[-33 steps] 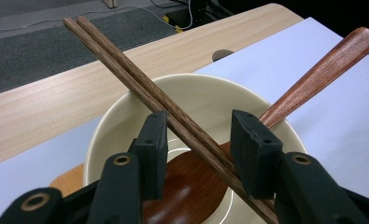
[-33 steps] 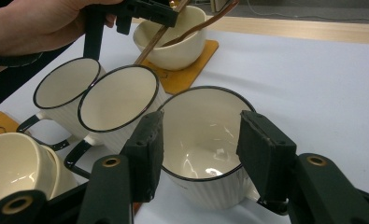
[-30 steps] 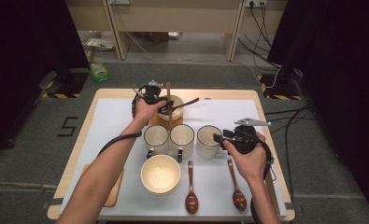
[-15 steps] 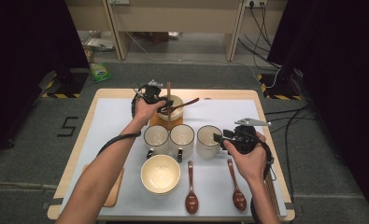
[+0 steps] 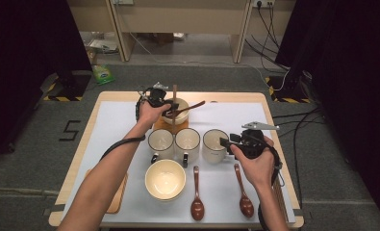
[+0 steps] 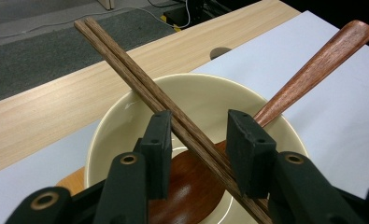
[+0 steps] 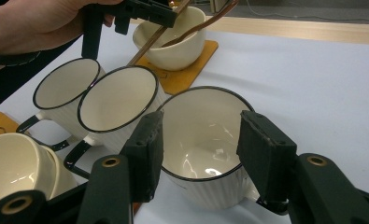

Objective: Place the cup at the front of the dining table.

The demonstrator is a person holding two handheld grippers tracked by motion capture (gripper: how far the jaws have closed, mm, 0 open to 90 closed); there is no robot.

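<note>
A cream bowl [image 5: 180, 107] stands on a wooden coaster [image 5: 171, 126] at the back of the table. Inside it lies a wooden spoon [image 5: 193, 105], and a pair of dark chopsticks [image 5: 174, 94] rests across its rim. My left gripper [image 5: 171, 109] is at this bowl. In the left gripper view the chopsticks [image 6: 126, 60] pass between the jaws of the open left gripper [image 6: 198, 126], close to the left pad, above the spoon [image 6: 313, 70]. My right gripper [image 5: 226, 143] is open, and its jaws straddle the near rim of the right-hand mug [image 7: 205, 140].
Two more white mugs [image 5: 160, 142] [image 5: 187, 141] stand left of the right mug [image 5: 213, 144]. A second cream bowl [image 5: 165, 179] sits near the front, with two wooden spoons [image 5: 196, 197] [image 5: 243, 192] to its right. A wooden coaster [image 5: 118, 197] lies under the left forearm.
</note>
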